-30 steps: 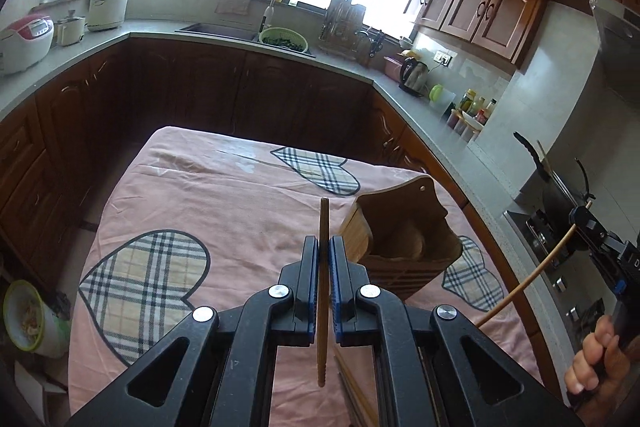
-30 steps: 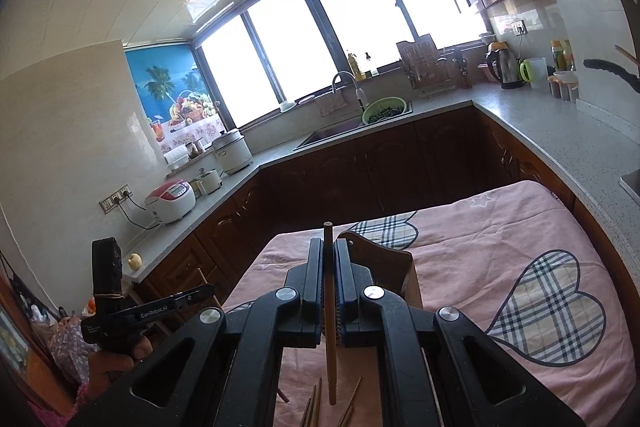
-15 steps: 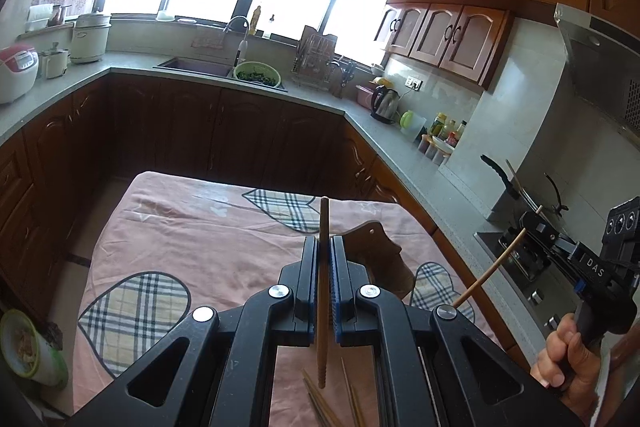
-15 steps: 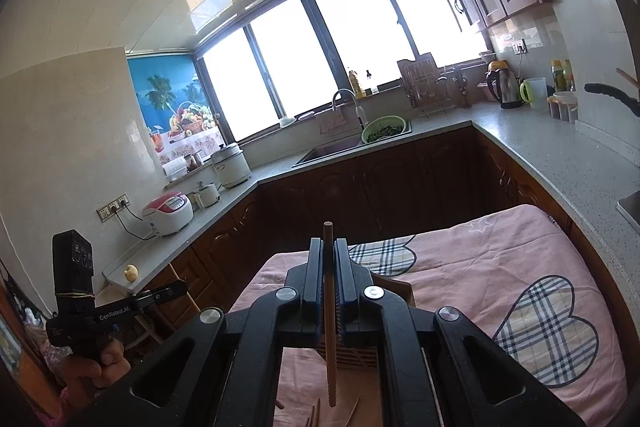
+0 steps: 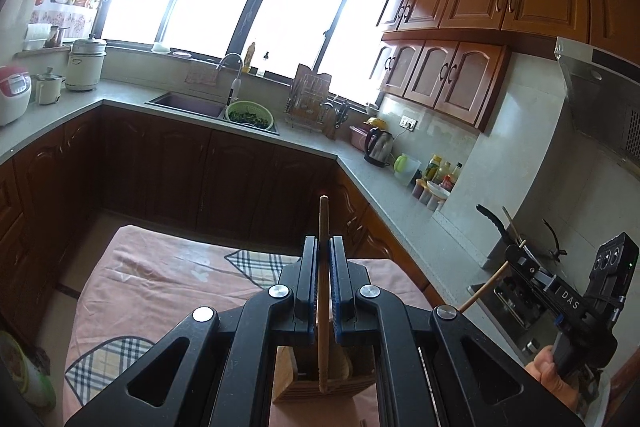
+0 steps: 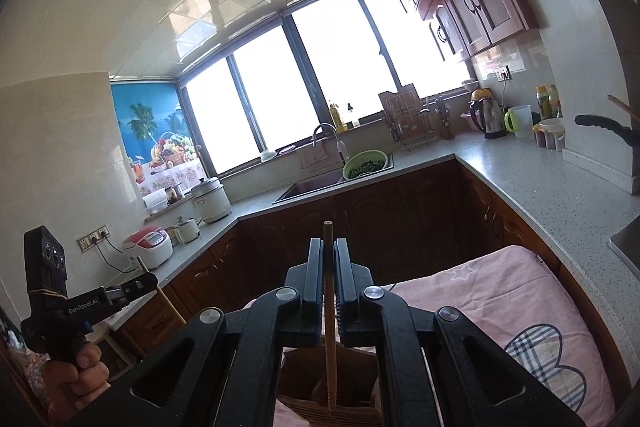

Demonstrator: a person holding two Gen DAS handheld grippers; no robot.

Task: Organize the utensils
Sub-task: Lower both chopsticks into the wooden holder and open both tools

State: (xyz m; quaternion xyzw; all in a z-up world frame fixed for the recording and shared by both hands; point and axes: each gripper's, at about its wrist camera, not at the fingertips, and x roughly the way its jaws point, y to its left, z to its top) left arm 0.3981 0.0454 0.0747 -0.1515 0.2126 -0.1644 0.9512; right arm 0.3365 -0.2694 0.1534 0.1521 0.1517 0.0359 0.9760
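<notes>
My left gripper (image 5: 324, 247) is shut on a wooden chopstick (image 5: 322, 291) held upright, its lower end over the wooden utensil holder (image 5: 324, 385) on the pink table. My right gripper (image 6: 328, 251) is shut on a second chopstick (image 6: 329, 327), also upright, its lower end over the same holder (image 6: 332, 403). The right gripper also shows at the right edge of the left wrist view (image 5: 516, 259), and the left gripper shows at the left edge of the right wrist view (image 6: 142, 281). Both grippers are lifted above the table.
The table wears a pink cloth with plaid hearts (image 6: 500, 307). Dark cabinets and a grey counter (image 5: 280, 135) wrap around it, with a sink, green colander (image 5: 248, 115), kettle (image 5: 378, 145) and rice cooker (image 6: 148, 245). A stove is at the right.
Both grippers rose and tilted upward with their chopsticks. The holder moved from ahead of the fingers to directly beneath them, and the loose chopsticks on the cloth dropped out of view.
</notes>
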